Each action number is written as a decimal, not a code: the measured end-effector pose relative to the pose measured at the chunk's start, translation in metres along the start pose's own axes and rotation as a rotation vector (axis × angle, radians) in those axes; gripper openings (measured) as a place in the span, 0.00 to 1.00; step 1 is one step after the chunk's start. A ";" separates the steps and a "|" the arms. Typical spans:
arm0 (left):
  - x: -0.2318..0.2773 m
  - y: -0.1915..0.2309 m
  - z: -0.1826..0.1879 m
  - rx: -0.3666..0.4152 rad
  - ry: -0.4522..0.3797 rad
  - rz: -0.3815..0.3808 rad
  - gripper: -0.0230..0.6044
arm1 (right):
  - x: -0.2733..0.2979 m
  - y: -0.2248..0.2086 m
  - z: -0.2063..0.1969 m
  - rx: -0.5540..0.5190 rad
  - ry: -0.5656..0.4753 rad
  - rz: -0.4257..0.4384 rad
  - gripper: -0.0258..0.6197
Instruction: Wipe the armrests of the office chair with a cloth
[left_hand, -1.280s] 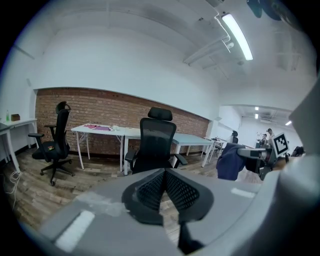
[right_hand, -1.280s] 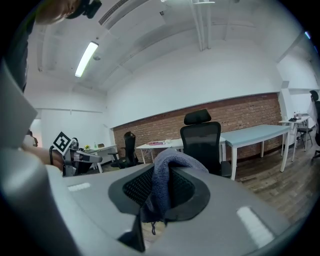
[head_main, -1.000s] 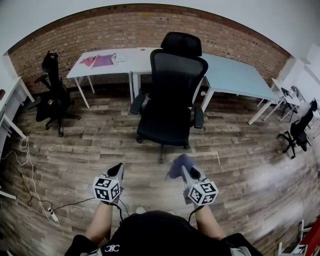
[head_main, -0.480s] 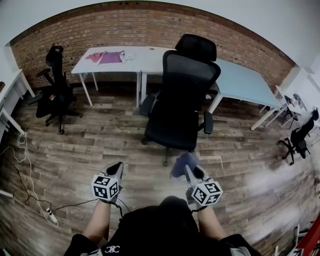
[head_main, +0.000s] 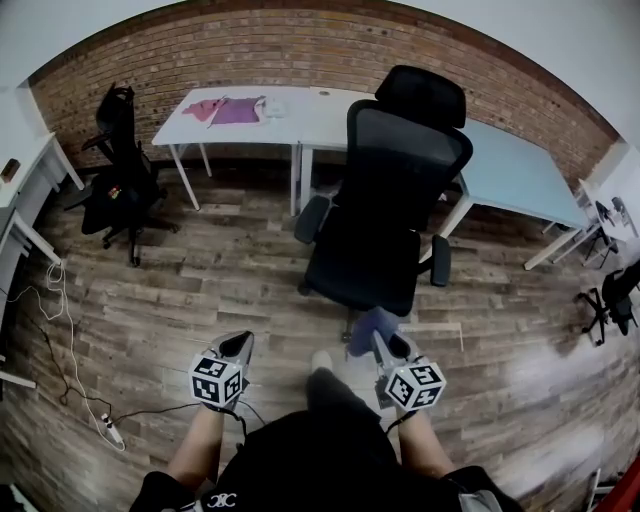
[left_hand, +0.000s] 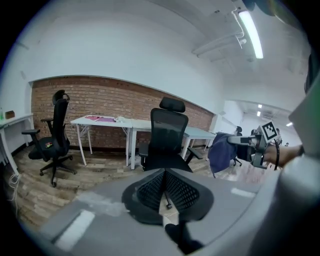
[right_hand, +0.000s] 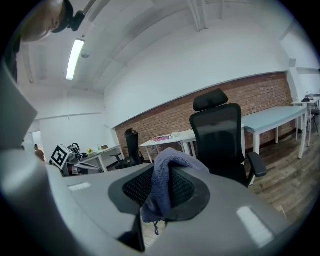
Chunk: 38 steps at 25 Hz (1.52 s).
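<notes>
Progress looks close to nil from where I sit: the cloth (right_hand: 161, 182) has not reached either armrest. My right gripper (head_main: 384, 345) has its jaws closed on that blue-grey cloth, which is pinched between them and drapes over the tips and down the front. My left gripper (left_hand: 164, 186) has its jaws brought together with nothing between them; past them I see only the wooden floor (head_main: 200, 290) and the office chair (head_main: 385, 200) ahead.

Both grippers hang low in front of me, well apart from the chair. It stands on the floor in front of a white tabletop (head_main: 300, 105), seat side nearer me. One armrest (head_main: 312, 217) sits on my left of the seat, the other armrest (head_main: 440, 262) on my right, and both are bare and untouched.

By my reckoning the whole job remains: close the gap, lay the cloth on one pad and rub along its top, then do the same on the other.
</notes>
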<state>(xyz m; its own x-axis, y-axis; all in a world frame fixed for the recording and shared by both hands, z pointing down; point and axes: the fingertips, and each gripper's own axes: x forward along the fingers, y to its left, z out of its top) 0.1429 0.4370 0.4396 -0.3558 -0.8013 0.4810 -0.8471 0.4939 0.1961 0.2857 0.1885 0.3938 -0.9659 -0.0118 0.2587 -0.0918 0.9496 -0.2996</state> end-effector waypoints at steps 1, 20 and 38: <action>0.010 0.008 0.008 -0.002 0.005 0.014 0.05 | 0.014 -0.007 0.005 -0.008 0.005 0.010 0.16; 0.163 0.064 0.137 -0.054 0.022 0.136 0.05 | 0.213 -0.102 0.085 -0.071 0.148 0.254 0.16; 0.293 0.206 0.203 0.003 0.063 -0.049 0.05 | 0.371 -0.106 0.080 -0.021 0.228 0.097 0.16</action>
<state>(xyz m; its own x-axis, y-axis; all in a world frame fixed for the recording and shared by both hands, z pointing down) -0.2159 0.2356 0.4474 -0.2885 -0.8018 0.5234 -0.8640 0.4536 0.2185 -0.0826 0.0583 0.4483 -0.8903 0.1479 0.4307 0.0056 0.9493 -0.3145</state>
